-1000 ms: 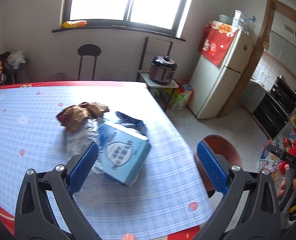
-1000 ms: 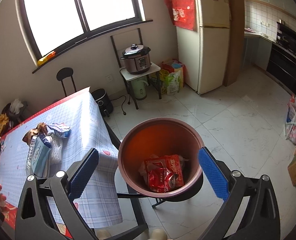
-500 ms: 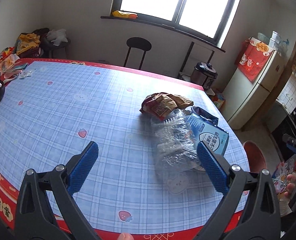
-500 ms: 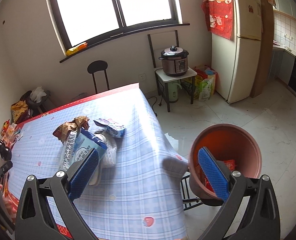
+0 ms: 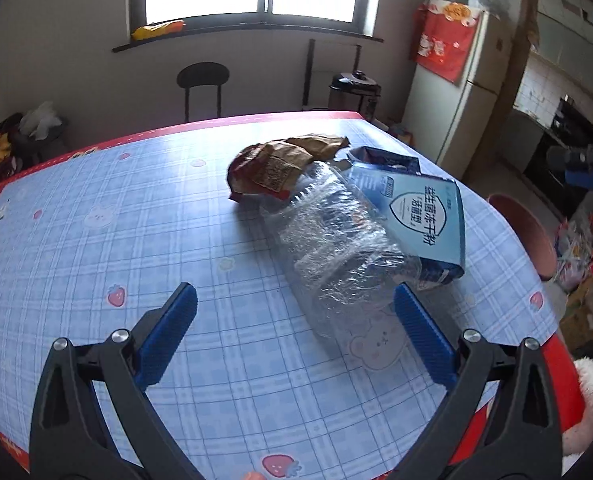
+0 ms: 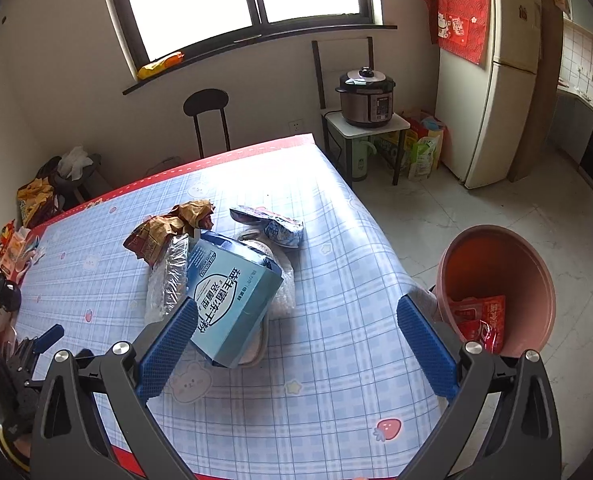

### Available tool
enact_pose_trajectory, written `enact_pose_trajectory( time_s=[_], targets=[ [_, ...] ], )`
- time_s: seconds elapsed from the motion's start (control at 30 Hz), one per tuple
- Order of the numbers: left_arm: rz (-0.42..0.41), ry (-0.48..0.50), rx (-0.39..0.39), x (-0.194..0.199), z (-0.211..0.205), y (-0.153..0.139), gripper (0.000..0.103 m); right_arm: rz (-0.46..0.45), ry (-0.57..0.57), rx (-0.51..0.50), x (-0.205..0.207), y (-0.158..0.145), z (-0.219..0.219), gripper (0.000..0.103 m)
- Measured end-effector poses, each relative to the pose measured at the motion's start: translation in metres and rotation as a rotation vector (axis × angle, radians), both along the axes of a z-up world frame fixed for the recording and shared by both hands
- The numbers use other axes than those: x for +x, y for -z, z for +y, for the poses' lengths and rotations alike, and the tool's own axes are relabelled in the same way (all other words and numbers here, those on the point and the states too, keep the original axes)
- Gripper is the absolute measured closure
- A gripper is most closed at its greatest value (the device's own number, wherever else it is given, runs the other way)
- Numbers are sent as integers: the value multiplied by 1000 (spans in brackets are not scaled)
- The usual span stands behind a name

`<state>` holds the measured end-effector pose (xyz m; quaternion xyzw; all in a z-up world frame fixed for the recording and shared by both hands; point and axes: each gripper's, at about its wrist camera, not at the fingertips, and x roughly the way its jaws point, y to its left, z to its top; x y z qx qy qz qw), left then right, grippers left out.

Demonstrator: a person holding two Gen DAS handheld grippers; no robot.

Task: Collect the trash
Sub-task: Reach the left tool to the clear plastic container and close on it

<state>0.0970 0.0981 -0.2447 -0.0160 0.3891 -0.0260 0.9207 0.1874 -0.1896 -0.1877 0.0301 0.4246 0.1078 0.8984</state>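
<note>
The left gripper (image 5: 294, 312) is held over the desk (image 5: 96, 240) with its ribbed blue fingers (image 5: 168, 334) wide apart and nothing between them. Left of the blue carton (image 5: 426, 222), a crumpled brown snack bag (image 5: 272, 166) is seen, its printing too creased to be read. Against the carton's left side a crushed clear plastic bottle (image 5: 332, 248) is laid, shiny and wrinkled; its far end is hidden under the bag. Behind the carton a dark blue wrapper (image 5: 384, 158) is partly covered. Right of the carton, the terracotta bin (image 5: 524, 236) is cut off by the desk edge.

In the right wrist view, the right gripper (image 6: 296, 338) is also spread, fingers (image 6: 426, 348) gripping nothing, the left one overlapping the carton (image 6: 232, 300). A pale padded item beneath the carton is largely hidden and cannot be identified. Right of the carton, the round bin (image 6: 496, 264) stands off the desk (image 6: 336, 380), with glossy red packets (image 6: 478, 320) inside
</note>
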Motion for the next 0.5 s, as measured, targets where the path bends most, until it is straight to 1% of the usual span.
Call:
enact_pose_trajectory(
  time_s=[0.07,0.13,0.3,0.43,0.5],
  targets=[
    [10,54,-1,8,-16,12,6,14,6,-12,0,5,-1,5],
    [18,84,11,17,-28,22,6,35,22,0,1,11,-6,5],
    [21,121,123,39,-51,41,6,92,64,34,4,32,-18,5],
    [30,168,226,45,-67,57,6,132,66,54,11,47,-19,5],
    [41,171,253,49,-69,66,6,136,56,57,12,50,-16,5]
  ],
)
